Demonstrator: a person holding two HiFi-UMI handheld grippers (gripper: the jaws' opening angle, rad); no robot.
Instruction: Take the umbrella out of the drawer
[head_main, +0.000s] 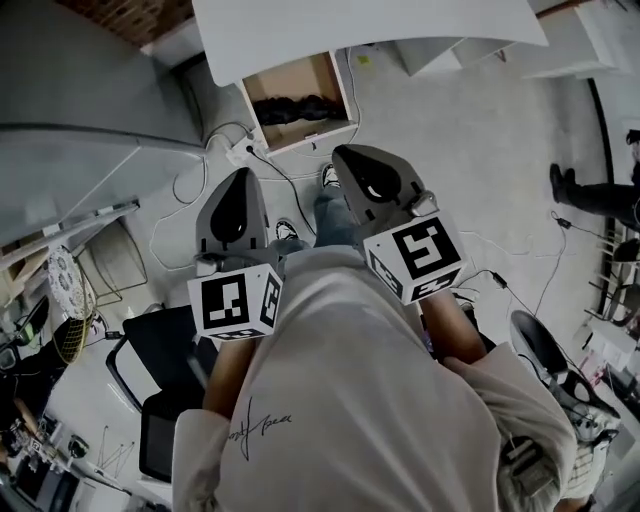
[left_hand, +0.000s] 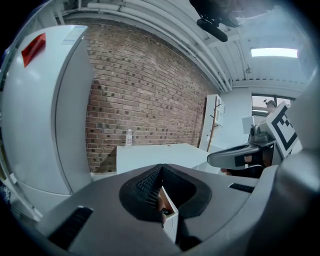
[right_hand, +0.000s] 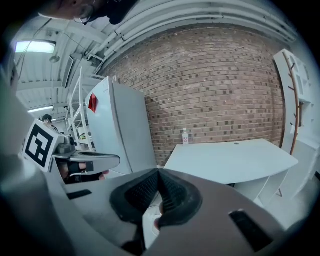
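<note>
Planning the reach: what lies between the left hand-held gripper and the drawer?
In the head view, a white power strip and loose cables lie on the floor between the left hand-held gripper and the open drawer.

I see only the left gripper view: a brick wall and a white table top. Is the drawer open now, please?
Observer: Yes. In the head view the drawer stands pulled out below the white table.
Operator: Is something inside it?
Observer: A dark thing lies in it; I cannot tell if it is the umbrella.
Operator: Does the right gripper hold anything?
Observer: No. In its own view the right gripper is shut and empty.
</note>
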